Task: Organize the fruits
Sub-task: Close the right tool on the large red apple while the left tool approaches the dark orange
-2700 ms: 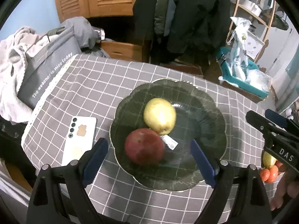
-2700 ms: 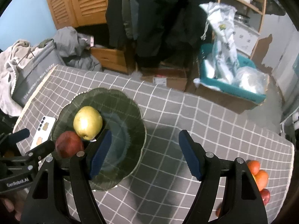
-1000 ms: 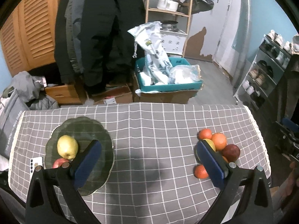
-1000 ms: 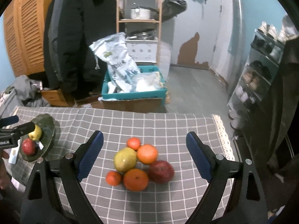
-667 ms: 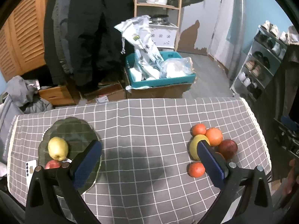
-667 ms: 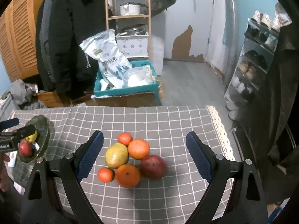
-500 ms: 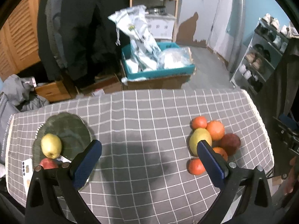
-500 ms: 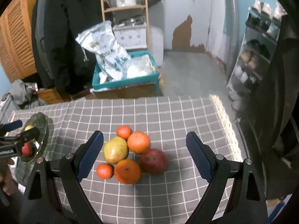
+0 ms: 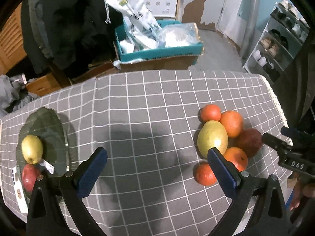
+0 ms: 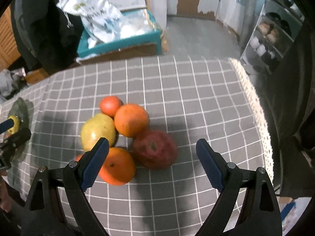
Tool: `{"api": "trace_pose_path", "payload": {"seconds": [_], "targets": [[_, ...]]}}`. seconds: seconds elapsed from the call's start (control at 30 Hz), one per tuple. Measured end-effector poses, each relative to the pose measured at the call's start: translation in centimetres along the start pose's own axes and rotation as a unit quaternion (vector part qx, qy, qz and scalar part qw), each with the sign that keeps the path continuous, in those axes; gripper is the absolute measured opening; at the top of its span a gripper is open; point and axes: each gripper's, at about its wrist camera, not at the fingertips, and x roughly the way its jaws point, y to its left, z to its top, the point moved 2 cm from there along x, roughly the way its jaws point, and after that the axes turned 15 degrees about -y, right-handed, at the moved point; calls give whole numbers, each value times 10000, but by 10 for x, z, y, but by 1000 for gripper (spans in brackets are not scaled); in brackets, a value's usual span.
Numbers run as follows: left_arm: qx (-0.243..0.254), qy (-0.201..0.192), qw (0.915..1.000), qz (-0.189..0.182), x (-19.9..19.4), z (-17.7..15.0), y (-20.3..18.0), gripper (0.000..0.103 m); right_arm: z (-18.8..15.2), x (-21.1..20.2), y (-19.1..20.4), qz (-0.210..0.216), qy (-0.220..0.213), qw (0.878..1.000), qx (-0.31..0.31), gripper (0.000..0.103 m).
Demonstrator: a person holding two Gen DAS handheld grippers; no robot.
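A heap of fruit lies on the grey checked cloth: a yellow-green mango [image 10: 98, 130], several oranges [image 10: 131, 120] and a dark red apple [image 10: 155, 149]. My right gripper [image 10: 152, 162] hangs open just above and in front of the heap, with the red apple between its fingers' line. In the left wrist view the same heap [image 9: 222, 137] sits at the right, and a dark green plate [image 9: 49, 122] at the left holds a yellow pear [image 9: 31, 148] and a red apple [image 9: 29, 177]. My left gripper [image 9: 157, 169] stands open over bare cloth between plate and heap.
A white phone [image 9: 18, 194] lies beside the plate at the left table edge. Beyond the far edge stand a teal box [image 9: 157, 47] with plastic bags and hanging dark coats [image 9: 65, 31]. The lace-trimmed right table edge [image 10: 254, 100] drops off near a shoe rack [image 10: 275, 37].
Both grippers swung right from the plate toward the fruit heap. The right gripper has since come lower and closer to the heap; the left has drifted nearer the table middle.
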Motion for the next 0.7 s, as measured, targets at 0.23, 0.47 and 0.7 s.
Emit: {"api": "trace_pose_path", "payload": {"seconds": [0.23, 0.47, 0.7], "targets": [[-21, 303, 9995, -78, 29, -8, -8, 102, -15, 39, -8, 45, 456, 9987, 208, 89], [-24, 476, 9988, -140, 44, -15, -13, 102, -27, 60, -15, 69, 741, 9961, 469, 89], [-6, 590, 9981, -201, 51, -20, -19, 102, -37, 70, -24, 42, 936, 9934, 655, 89]]}}
